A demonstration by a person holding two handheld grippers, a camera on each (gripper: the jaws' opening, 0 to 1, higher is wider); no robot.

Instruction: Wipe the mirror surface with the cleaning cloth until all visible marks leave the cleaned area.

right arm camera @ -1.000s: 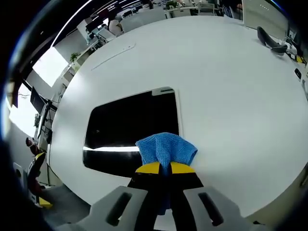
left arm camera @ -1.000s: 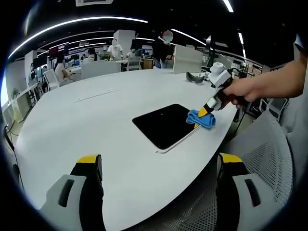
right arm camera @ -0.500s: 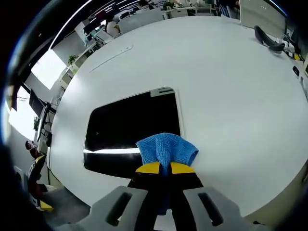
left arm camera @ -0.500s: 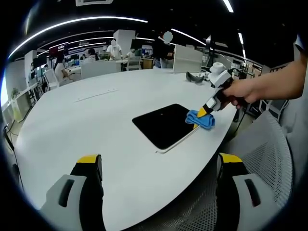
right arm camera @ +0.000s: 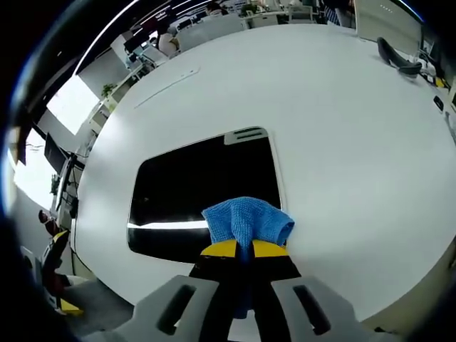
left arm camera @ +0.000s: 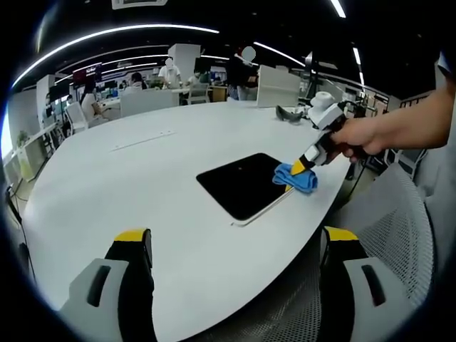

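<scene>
Pinching the soft, light, bunched cleaning cloth [right arm camera: 246,221] at its gathered end, right claw [right arm camera: 244,249] presses it onto the fragile mirror [right arm camera: 199,192] directly ahead; left claw [left arm camera: 231,246] gapes wide, above the worktop [left arm camera: 128,178].

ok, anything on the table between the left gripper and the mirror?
Nothing: bare white table runs from the left gripper, open, to the mirror in the left gripper view.

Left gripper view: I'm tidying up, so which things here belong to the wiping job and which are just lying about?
Job: flat dark rectangular mirror; crumpled blue cleaning cloth; right tool clamping it.

Lying about: dark curved object at the far edge of the white oval table; grey mesh chair.
</scene>
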